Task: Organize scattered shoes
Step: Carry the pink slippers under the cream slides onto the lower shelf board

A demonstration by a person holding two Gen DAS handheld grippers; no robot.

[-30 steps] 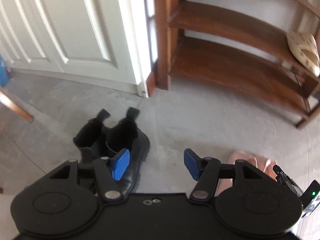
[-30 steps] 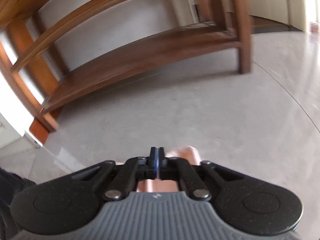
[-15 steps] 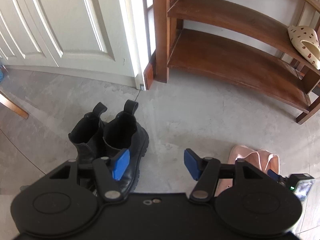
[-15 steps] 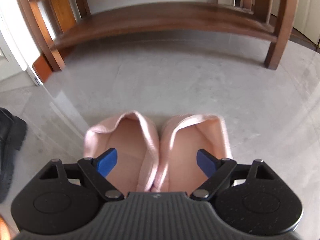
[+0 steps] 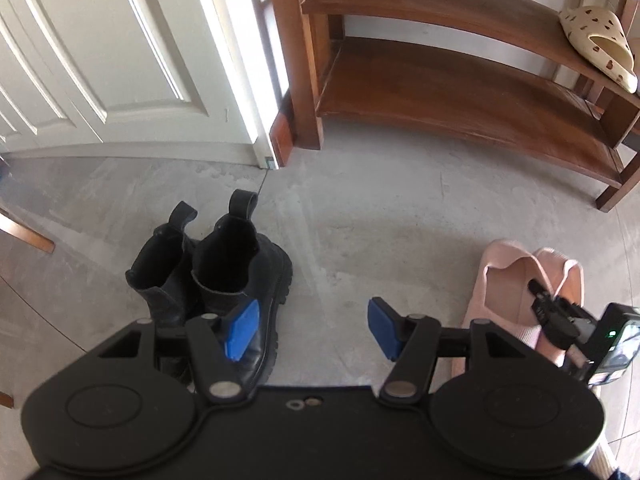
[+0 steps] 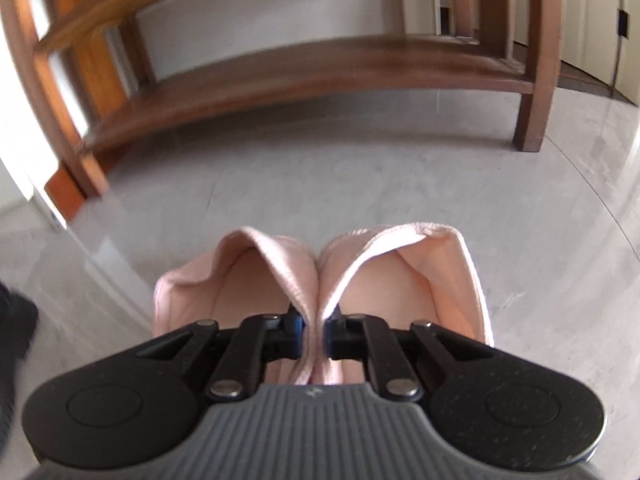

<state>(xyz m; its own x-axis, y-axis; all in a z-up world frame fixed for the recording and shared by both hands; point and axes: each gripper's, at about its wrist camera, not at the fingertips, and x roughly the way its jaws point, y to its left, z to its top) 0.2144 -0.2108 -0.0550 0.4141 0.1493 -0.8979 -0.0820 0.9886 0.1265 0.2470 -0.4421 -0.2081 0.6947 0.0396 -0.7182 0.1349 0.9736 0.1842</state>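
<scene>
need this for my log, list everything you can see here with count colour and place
black boots: 2, black, upright side by side on the floor near the door
pink slippers: 2, pale pink, side by side on the floor before the rack
spotted slipper: 1, cream with brown spots, rack's middle shelf, right end
shoe rack: 1, brown wood, against the wall
door: 1, white, left of the rack
floor: 1, grey
left gripper: 1, black with blue pads, open, empty
right gripper: 1, black, just closed on the slippers' touching inner edges

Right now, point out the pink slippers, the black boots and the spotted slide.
pink slippers (image 6: 316, 280): right wrist view, pinched inner edges.
black boots (image 5: 240, 264): left wrist view, right boot's shaft.
spotted slide (image 5: 592, 36): left wrist view, upper strap.
</scene>
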